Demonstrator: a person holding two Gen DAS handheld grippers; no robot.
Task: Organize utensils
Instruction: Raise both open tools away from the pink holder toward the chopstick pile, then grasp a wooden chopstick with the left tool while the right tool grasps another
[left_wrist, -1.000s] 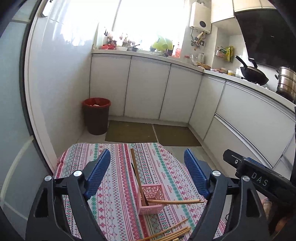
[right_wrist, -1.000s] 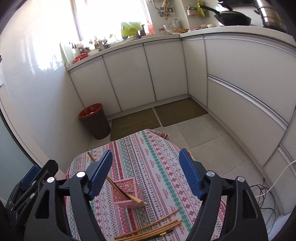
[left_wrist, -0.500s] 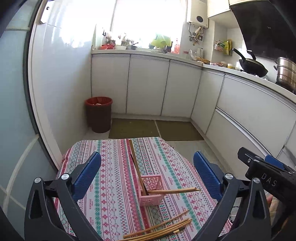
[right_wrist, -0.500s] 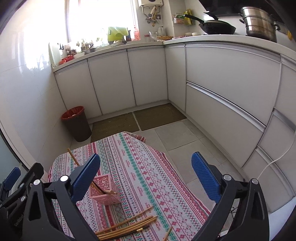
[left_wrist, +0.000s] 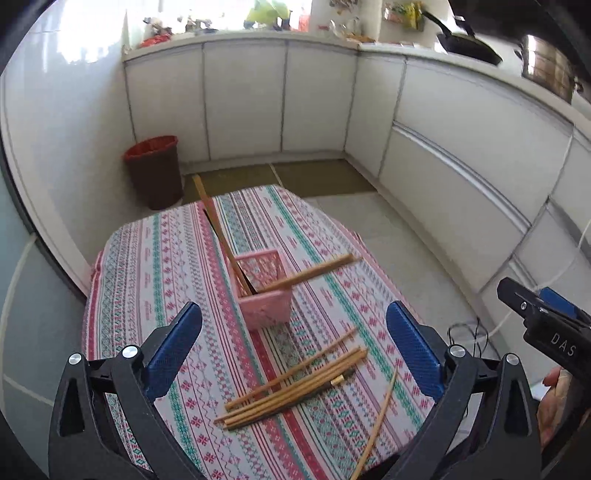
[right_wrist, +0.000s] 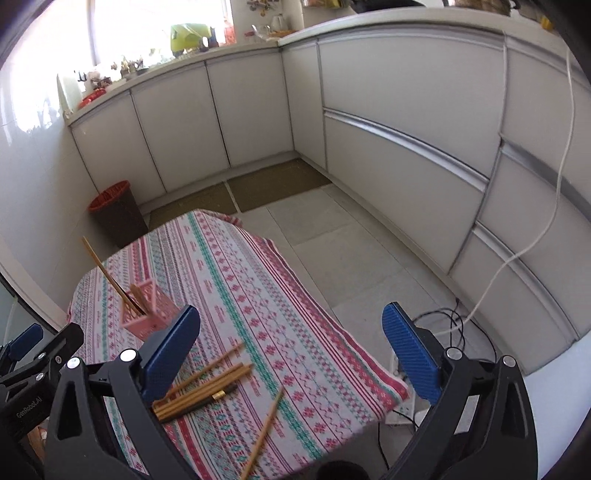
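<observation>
A pink mesh basket (left_wrist: 264, 291) (right_wrist: 149, 308) stands mid-table with two wooden chopsticks (left_wrist: 221, 230) (right_wrist: 107, 275) leaning out of it. Several loose chopsticks (left_wrist: 291, 391) (right_wrist: 203, 389) lie bunched on the patterned tablecloth (left_wrist: 155, 273) (right_wrist: 258, 295) nearer me, one of them dark with a gold band. A single chopstick (left_wrist: 376, 421) (right_wrist: 264, 430) lies apart to the right. My left gripper (left_wrist: 293, 347) hangs open above the bunch, nothing between its blue pads. My right gripper (right_wrist: 291, 349) is open too, above the table's right edge, empty.
A brown bin with a red liner (left_wrist: 155, 170) (right_wrist: 116, 212) stands on the floor past the table. White cabinets (left_wrist: 461, 147) run along the back and right. Cables (right_wrist: 454, 332) and a white power strip lie on the floor to the right.
Both grippers' jaws have spread wider and both have tilted downwards and come closer to the table. The loose chopsticks now show fully in both views.
</observation>
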